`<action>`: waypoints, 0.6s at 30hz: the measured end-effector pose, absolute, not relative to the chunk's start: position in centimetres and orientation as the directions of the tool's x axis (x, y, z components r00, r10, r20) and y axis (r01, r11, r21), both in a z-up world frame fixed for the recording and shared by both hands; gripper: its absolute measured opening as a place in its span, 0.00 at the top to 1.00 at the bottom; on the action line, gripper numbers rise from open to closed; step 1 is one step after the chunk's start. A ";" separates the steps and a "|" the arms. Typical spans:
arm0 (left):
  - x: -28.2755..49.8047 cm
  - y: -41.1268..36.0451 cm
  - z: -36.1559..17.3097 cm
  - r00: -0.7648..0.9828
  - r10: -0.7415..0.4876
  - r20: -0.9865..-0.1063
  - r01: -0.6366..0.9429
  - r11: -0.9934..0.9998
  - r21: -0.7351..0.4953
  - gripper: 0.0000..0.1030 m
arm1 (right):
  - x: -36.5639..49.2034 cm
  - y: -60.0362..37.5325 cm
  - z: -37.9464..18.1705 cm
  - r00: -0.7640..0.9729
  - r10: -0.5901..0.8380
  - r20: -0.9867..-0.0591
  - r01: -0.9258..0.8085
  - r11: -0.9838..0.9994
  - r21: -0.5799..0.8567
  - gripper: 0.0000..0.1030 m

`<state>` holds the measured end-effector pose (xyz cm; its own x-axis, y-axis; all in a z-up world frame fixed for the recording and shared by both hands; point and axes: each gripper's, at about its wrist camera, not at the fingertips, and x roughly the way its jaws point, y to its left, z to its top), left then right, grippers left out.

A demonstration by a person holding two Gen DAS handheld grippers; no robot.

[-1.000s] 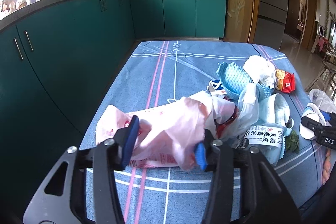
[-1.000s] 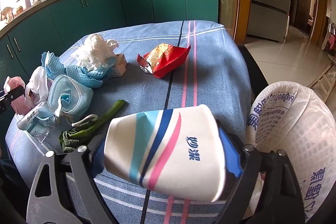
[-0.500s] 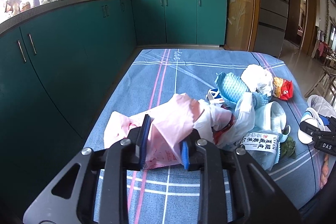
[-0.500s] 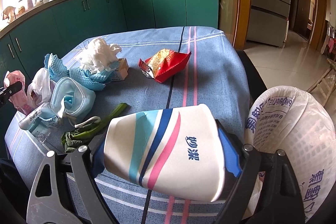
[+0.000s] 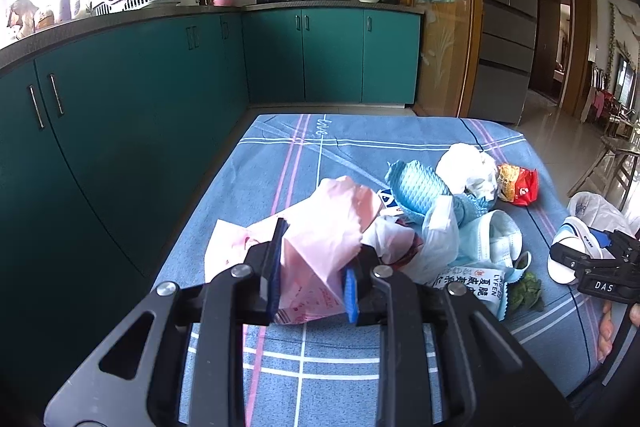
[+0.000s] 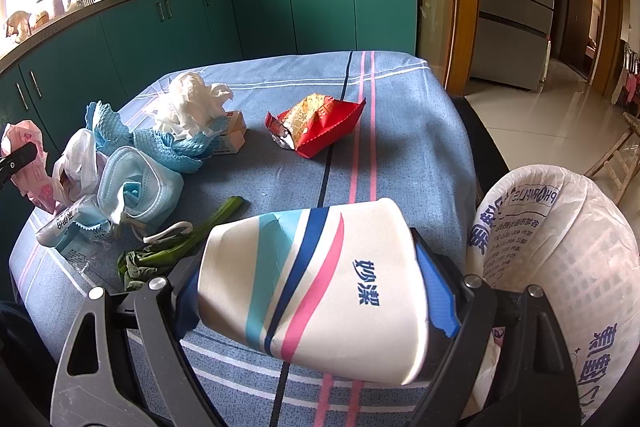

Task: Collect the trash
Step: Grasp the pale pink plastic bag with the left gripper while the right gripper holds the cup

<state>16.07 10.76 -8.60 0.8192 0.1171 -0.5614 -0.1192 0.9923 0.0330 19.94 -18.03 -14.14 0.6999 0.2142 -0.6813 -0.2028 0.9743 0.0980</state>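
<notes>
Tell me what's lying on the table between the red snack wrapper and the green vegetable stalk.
Nothing: between the red snack wrapper and the green vegetable stalk, the right wrist view shows only bare blue tablecloth.

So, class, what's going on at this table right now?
A person is clearing trash off a blue tablecloth with two handheld grippers. The left gripper has its jaws shut on a pink plastic bag. The right gripper has a striped paper cup clamped on its side, next to a bin lined with a white bag. Face masks, a red snack wrapper and green stalks lie on the cloth.
</notes>
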 end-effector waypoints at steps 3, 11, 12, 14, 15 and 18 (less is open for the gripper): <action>16.0 10.7 -8.6 0.822 0.112 -0.558 -0.117 0.993 0.028 0.75 | 19.9 -18.0 -14.1 0.700 0.214 -0.681 -0.203 0.974 0.098 0.16; 15.7 10.4 -8.2 0.839 0.099 -0.535 -0.102 0.995 0.024 0.75 | 19.9 -18.0 -14.0 0.703 0.215 -0.678 -0.204 0.974 0.096 0.16; 15.7 10.4 -8.2 0.841 0.097 -0.532 -0.100 0.995 0.024 0.75 | 19.9 -18.0 -14.0 0.704 0.215 -0.677 -0.205 0.974 0.097 0.16; 15.6 10.3 -8.1 0.844 0.094 -0.528 -0.097 0.995 0.023 0.75 | 19.9 -18.0 -14.0 0.707 0.215 -0.674 -0.205 0.974 0.096 0.16; 15.6 10.3 -8.1 0.845 0.094 -0.526 -0.097 0.995 0.023 0.75 | 19.8 -18.0 -13.9 0.709 0.215 -0.672 -0.205 0.974 0.096 0.16; 15.5 10.4 -8.1 0.845 0.094 -0.526 -0.097 0.995 0.022 0.75 | 19.6 -17.9 -13.9 0.714 0.215 -0.666 -0.206 0.974 0.093 0.16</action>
